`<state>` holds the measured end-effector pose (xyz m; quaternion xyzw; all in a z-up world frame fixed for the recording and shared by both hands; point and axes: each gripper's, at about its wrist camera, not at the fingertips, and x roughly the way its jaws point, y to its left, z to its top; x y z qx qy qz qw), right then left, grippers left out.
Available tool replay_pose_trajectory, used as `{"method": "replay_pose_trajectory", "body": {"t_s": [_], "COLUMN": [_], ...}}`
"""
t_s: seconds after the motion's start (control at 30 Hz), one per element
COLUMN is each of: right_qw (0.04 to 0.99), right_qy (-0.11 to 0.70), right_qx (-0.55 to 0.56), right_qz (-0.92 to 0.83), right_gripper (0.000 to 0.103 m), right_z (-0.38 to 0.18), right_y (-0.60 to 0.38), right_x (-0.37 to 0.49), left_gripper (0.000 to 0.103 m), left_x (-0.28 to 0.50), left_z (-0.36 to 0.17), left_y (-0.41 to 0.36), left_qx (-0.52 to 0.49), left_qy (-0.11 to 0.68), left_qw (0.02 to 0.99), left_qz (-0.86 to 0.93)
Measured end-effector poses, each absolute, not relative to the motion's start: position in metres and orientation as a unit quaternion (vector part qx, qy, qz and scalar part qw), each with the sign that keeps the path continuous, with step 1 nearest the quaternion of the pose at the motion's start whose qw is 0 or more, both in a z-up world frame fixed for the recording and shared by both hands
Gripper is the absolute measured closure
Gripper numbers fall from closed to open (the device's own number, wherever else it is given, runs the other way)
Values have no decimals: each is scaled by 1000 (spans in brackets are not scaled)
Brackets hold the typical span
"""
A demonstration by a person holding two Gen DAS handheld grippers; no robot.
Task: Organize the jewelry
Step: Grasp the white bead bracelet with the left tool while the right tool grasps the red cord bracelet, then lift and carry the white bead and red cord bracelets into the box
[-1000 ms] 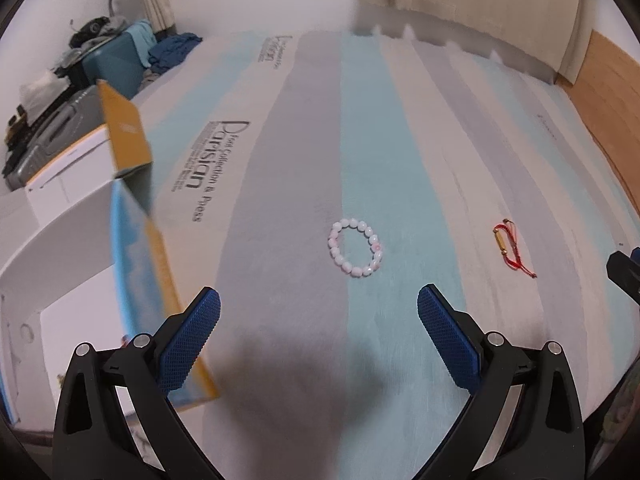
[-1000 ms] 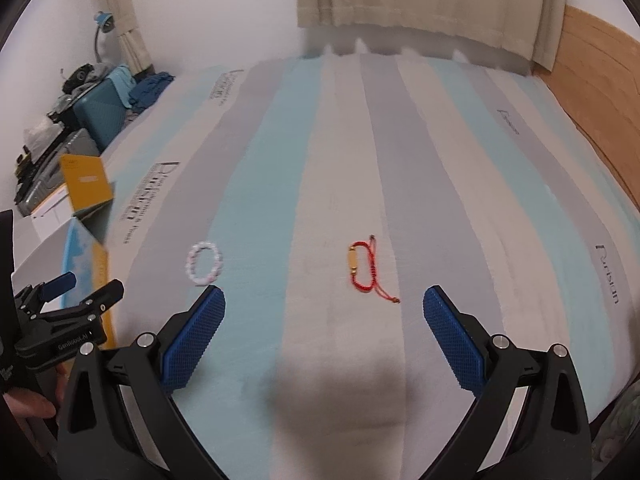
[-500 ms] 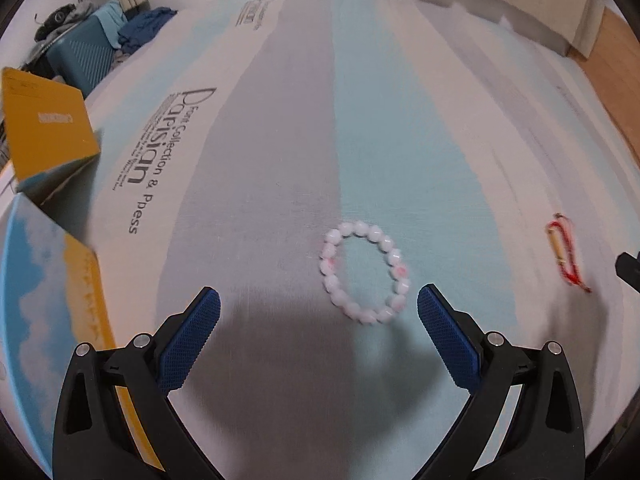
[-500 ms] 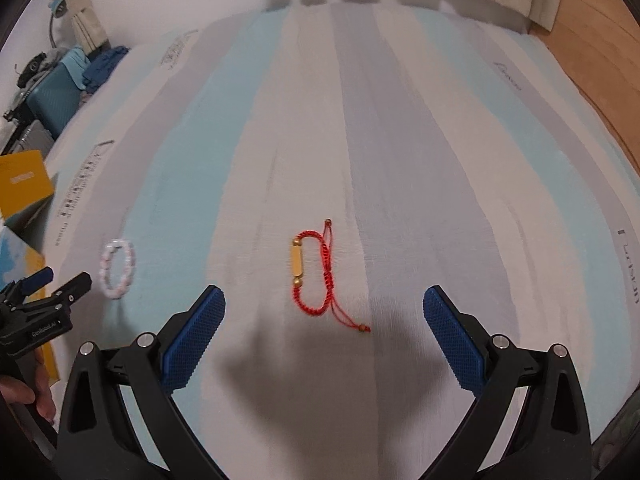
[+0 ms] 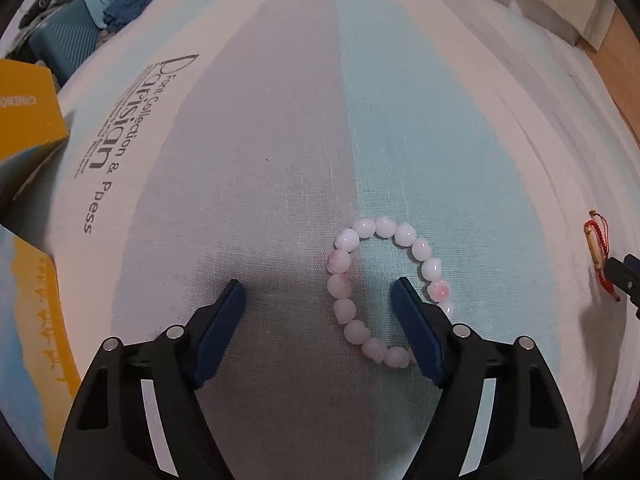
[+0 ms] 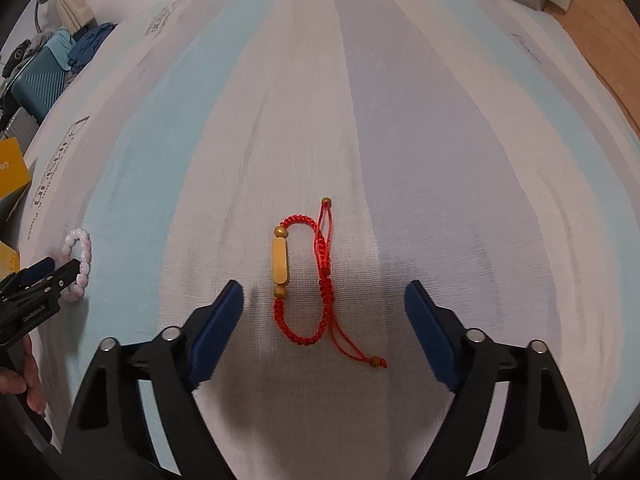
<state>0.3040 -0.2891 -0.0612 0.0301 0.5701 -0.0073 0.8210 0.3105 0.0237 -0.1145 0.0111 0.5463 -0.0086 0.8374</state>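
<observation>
My left tool [image 5: 318, 292] low over striped bedsheet [image 5: 280, 128], jaws closing, not yet gripping; pink-white bead bracelet [image 5: 384, 292] flat on sheet, its left side between pads, right pad inside ring. My right tool [image 6: 323, 294] closing astride red cord bracelet [image 6: 308, 276], pads clear of it.

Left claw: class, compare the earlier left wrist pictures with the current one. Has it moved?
Yes. The left claw has come down toward the striped bedsheet; its closing jaws now straddle one side of the pink bead bracelet, not yet gripping.
</observation>
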Motion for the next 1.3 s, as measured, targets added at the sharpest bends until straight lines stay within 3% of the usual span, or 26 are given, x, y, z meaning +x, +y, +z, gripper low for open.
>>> {"method": "replay_pose_trajectory", "body": {"t_s": [0.07,0.33,0.37,0.5,0.6,1.3], "right_qw": [818,805,805,802,802,831], "right_qy": [574,591,592,596,596,555], "right_qx": [32,41,37,34,37,42], "right_qz": [-3,4,3,0,3,24], "right_gripper": [34,62,67,89,95,95], "right_z": [-64,-71,-71,-72,-69,-19], "right_y": [-288,-286,-285,-286,-287,-283], "right_x": [306,308,307,306,306,281], "left_gripper": [39,90,92,92,93,93], "left_x": [310,308,308,306,305,289], "left_z": [-115,-115,-115,-112,-108,-65], "left_y": [22,11,11,12,12,10], "left_qx": [16,30,29,24,19,11], "left_qy": [545,551,552,554,555,533], "left_qw": [838,833,833,832,831,844], "left_qz": [-13,-29,-28,-34,-37,-46]}}
